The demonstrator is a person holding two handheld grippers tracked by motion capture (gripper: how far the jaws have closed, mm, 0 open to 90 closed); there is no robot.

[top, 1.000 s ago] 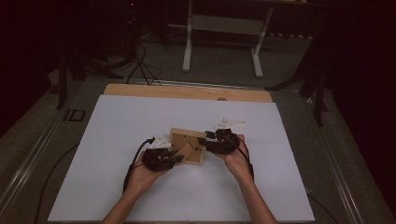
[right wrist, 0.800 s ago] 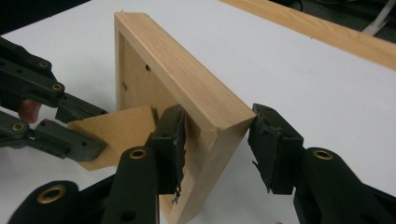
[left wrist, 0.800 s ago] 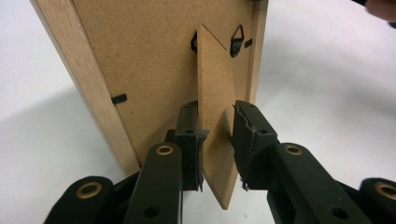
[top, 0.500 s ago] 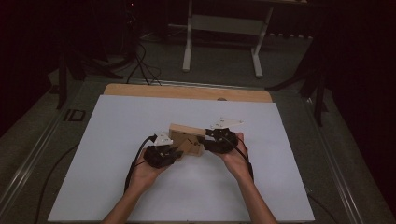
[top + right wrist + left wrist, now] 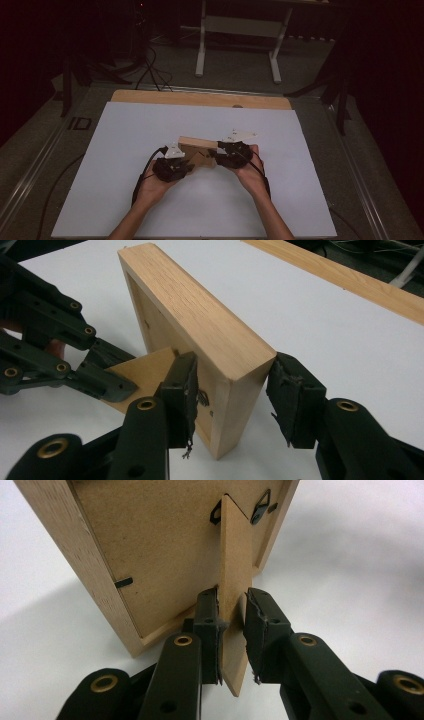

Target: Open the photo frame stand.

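A wooden picture frame (image 5: 197, 144) stands on edge on the white table top (image 5: 125, 130), its fibreboard back (image 5: 150, 545) toward me. My left gripper (image 5: 189, 162) (image 5: 232, 615) has just been closing and is now shut on the frame's fold-out stand (image 5: 234, 555), which sits between its pads. My right gripper (image 5: 216, 154) (image 5: 232, 385) straddles the frame's end (image 5: 200, 320), one pad on the back and one on the front. The left gripper's fingertips (image 5: 115, 385) and the stand (image 5: 145, 370) also appear in the right gripper view.
A wooden strip (image 5: 200, 99) runs along the table's far edge. Beyond it are a desk's white legs (image 5: 237, 30) and cables on the dark floor (image 5: 150, 65). Two small hanging clips (image 5: 260, 510) sit on the frame's back. White table top spreads on all sides of the frame.
The frame's brown back showed broader a second ago; it now shows mostly its top edge, standing more upright. Both hands stay in nearly the same spots.
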